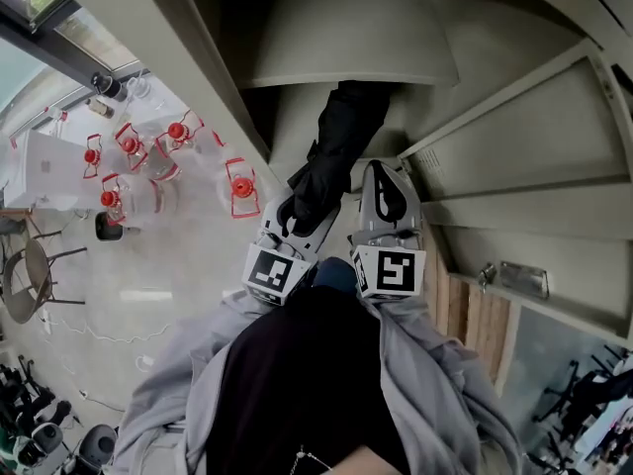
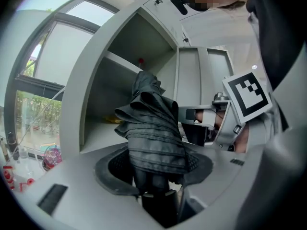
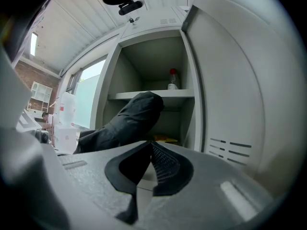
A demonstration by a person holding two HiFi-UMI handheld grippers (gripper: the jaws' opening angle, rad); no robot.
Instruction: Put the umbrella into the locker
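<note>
A folded black umbrella [image 1: 336, 151] is clamped at its lower end in my left gripper [image 1: 297, 218], and its top reaches into the open grey locker [image 1: 346, 38]. In the left gripper view the umbrella [image 2: 153, 128] fills the gap between the jaws, pointing at the compartment under the shelf [image 2: 120, 61]. My right gripper [image 1: 386, 174] hovers just right of the umbrella, shut and empty. In the right gripper view its pads meet at the tips [image 3: 151, 147], the umbrella [image 3: 124, 121] slants in from the left, and the locker door [image 3: 230, 90] stands open at the right.
A small red-capped bottle [image 3: 172, 79] stands on the locker shelf [image 3: 153, 95], and something yellow [image 3: 165, 139] lies on the compartment floor. Several clear jugs with red caps [image 1: 129, 156] crowd the floor at the left. A chair [image 1: 30, 277] is further left. Wooden boards [image 1: 475, 315] are at the right.
</note>
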